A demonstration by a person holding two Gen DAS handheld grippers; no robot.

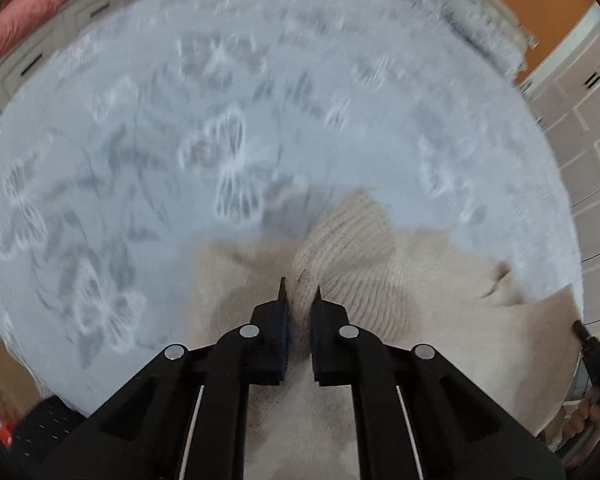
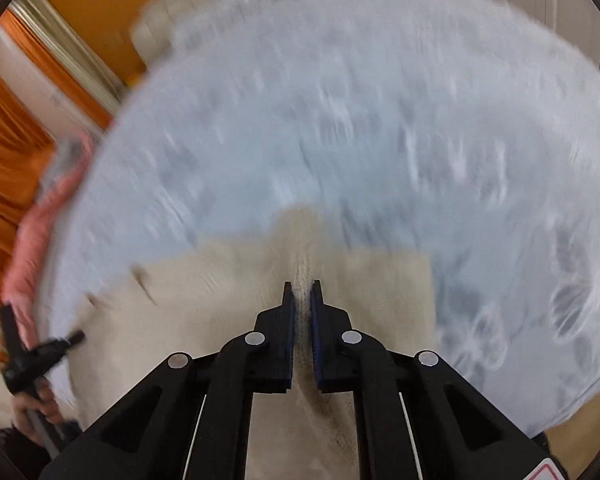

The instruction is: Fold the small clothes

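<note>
Cream knit sweater (image 1: 360, 280), ribbed and soft, lying near on the pale blue butterfly-patterned bedspread (image 1: 260, 100); left gripper (image 1: 300, 292) and right gripper (image 2: 302, 292) each clenched on a pinched fold.

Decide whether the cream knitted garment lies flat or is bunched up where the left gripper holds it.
Bunched: the cream knitted garment rises in a ribbed fold pinched between the shut left gripper jaws.

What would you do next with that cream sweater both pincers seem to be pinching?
Probably carry the pinched fabric forward and lay it down as a fold. The left gripper and right gripper are each shut on a raised ridge of the cream sweater, which lies on the pale blue blanket.
</note>
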